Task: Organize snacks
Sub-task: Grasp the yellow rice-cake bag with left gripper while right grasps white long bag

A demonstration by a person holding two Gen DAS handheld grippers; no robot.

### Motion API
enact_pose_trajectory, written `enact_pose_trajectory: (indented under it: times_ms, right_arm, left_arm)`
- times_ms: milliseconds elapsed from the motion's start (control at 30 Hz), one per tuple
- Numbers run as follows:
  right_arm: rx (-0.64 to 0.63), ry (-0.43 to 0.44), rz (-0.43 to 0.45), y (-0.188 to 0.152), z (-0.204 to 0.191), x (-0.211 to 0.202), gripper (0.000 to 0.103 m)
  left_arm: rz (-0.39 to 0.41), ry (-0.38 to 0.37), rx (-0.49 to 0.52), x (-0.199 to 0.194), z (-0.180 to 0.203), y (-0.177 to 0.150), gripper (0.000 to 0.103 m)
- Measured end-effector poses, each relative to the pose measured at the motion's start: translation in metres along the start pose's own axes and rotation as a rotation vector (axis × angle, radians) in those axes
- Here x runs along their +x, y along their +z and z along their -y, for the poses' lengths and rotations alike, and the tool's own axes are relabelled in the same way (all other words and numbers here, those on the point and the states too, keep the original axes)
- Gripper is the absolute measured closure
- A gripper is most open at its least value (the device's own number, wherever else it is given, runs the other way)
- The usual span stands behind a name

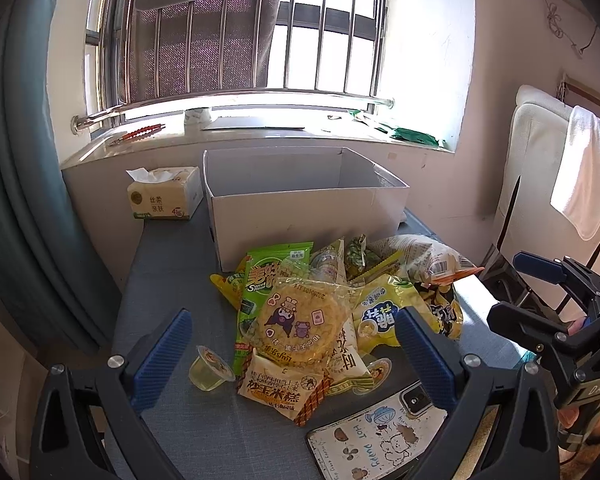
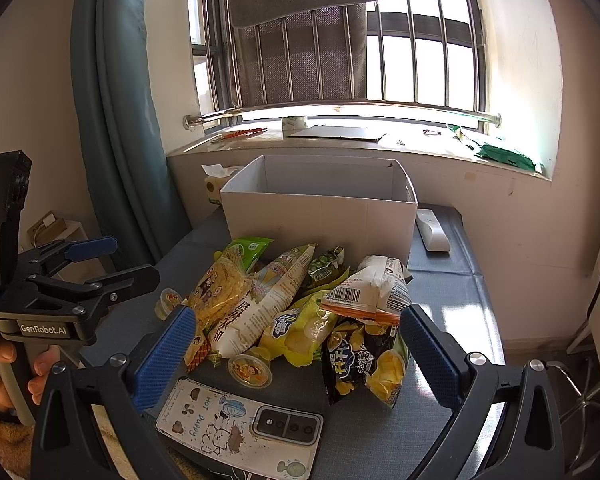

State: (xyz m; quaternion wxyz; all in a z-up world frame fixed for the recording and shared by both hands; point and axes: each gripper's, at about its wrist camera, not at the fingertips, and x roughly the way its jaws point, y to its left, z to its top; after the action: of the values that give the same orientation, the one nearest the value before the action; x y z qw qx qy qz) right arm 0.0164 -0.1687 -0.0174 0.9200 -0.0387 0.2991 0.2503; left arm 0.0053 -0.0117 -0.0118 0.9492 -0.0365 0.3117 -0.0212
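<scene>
step: nothing packed yet, box (image 1: 300,204) sat empty | both tools (image 1: 294,354) (image 2: 298,352) spread wide, holding nothing | next: probably grab from snack pile (image 1: 332,312)

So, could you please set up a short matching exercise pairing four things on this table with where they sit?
Things:
1 cardboard box
2 tissue pack
3 phone
4 remote control

Places:
A nearest the camera, in front of the snack pile
B right of the box
C left of the box
D behind the snack pile

Pairs: 1-D, 2-C, 3-A, 4-B
</scene>
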Motion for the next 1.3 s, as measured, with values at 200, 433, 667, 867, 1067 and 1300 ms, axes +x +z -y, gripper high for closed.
enact_pose_trajectory:
  times_ms: [200, 433, 667, 867, 1067, 1300]
  right_arm:
    - [0.002, 0.003, -0.006, -0.004, 0.0, -0.001, 0.0]
    - [0.019, -0.014, -0.021, -0.01, 0.009, -0.001, 0.0]
    - [0.066, -0.034, -0.038, -0.015, 0.023, 0.002, 0.0]
    - [0.094, -0.03, -0.054, -0.012, 0.029, 0.009, 0.0]
    - [0.125, -0.045, -0.096, 0.014, 0.047, 0.034, 0.0]
    - [0.314, 0.005, -0.303, 0.046, 0.104, 0.117, 0.0]
  left_arm:
    - [-0.088, -0.107, 0.098, 0.046, 0.006, -0.005, 0.0]
    - [-0.202, -0.171, 0.13, 0.111, -0.006, -0.009, 0.0]
    - [-0.223, -0.178, 0.13, 0.124, -0.013, -0.008, 0.028]
    - [-0.12, -0.148, 0.142, 0.082, -0.013, 0.003, 0.028]
    - [0.01, -0.147, 0.074, 0.029, -0.024, 0.007, 0.028]
    - [0.073, -0.169, -0.01, -0.009, -0.042, -0.009, 0.028]
